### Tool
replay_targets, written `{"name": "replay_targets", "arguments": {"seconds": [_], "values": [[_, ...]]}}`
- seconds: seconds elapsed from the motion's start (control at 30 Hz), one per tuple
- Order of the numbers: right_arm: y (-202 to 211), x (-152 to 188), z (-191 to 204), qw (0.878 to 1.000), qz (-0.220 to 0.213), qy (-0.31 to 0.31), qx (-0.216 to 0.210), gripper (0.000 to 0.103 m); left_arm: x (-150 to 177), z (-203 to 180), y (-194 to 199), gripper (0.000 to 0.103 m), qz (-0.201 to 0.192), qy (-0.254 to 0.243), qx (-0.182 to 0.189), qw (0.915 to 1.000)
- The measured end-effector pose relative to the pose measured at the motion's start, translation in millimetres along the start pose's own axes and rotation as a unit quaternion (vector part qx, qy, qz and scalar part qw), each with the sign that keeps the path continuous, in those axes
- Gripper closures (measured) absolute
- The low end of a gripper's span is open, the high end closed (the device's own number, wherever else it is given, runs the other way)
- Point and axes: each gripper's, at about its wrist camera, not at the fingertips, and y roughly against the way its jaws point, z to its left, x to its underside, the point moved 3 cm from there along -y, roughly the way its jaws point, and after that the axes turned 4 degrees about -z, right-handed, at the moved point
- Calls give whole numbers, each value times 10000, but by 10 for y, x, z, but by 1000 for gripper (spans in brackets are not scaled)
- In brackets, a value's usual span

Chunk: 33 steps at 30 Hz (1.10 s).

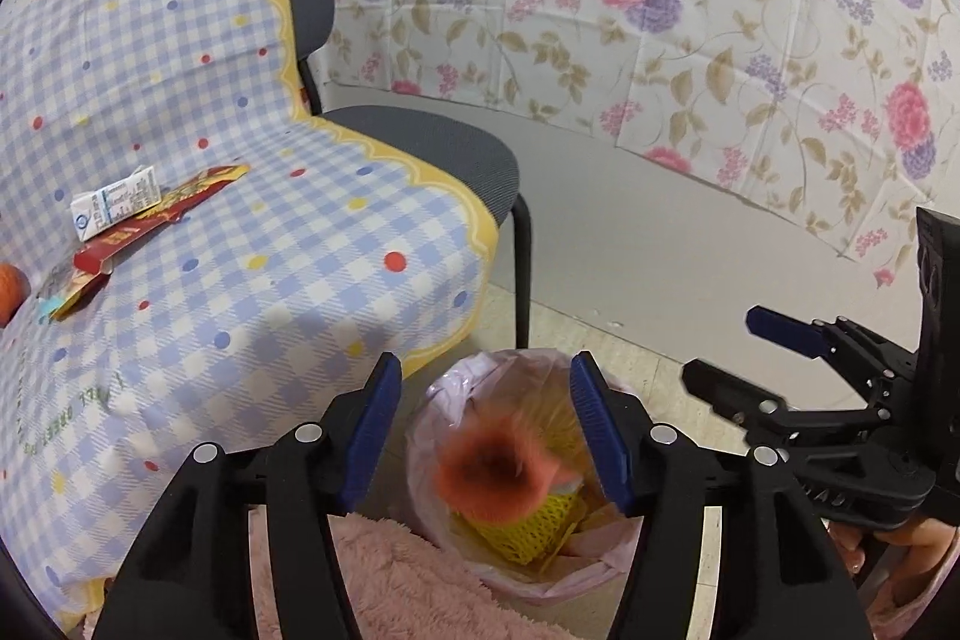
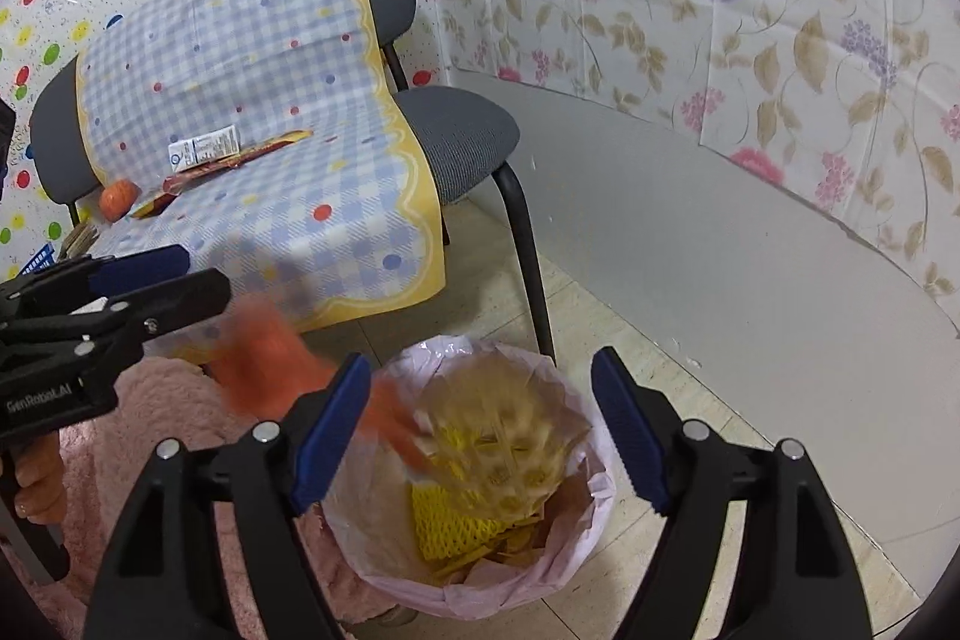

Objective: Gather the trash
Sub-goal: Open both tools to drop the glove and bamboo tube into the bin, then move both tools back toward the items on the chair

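A bin lined with a pink bag (image 1: 543,589) (image 2: 591,466) stands on the floor by the chair. My left gripper (image 1: 487,361) (image 2: 204,268) hangs open above it. A blurred orange fuzzy piece (image 1: 492,466) (image 2: 264,358) is loose between and below its jaws, and neither pad touches it. My right gripper (image 2: 483,358) (image 1: 723,349) is open over the bin too, with a blurred yellow foam net (image 2: 510,430) loose below it. Another yellow net (image 1: 528,526) (image 2: 450,526) lies inside the bin.
On the chair's checked cloth (image 1: 270,220) (image 2: 288,196) lie a small white carton (image 1: 114,208) (image 2: 204,148), a red wrapper (image 1: 168,214) (image 2: 240,160) and an orange ball (image 1: 9,289) (image 2: 118,199). A pink fluffy rug (image 1: 390,580) borders the bin. A black chair leg (image 2: 531,274) stands behind it.
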Motion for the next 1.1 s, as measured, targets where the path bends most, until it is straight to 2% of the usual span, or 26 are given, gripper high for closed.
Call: {"name": "replay_targets", "arguments": {"seconds": [0.2,0.47,0.63,0.83,1.03,1.1], "values": [[199,-181,-21,9997,-259,-12,31,28,-52,261,275,43,-170,197,-459,9986],[413,-421,249,9983,-530,184,-184,28,-76,513,620,42,-322,402,-767,9957],[396,-530,509,9971,-531,387,-372,28,-54,715,817,34,-389,542,-991,9928],[225,-675,911,9950,-393,677,-625,28,3,1147,1064,29,-496,858,-1433,9847],[49,-847,1316,9912,-322,989,-822,28,53,1601,1309,25,-563,1200,-2012,9705],[-26,-897,1458,9897,-291,1078,-898,28,72,1738,1384,18,-575,1284,-2214,9650]]}}
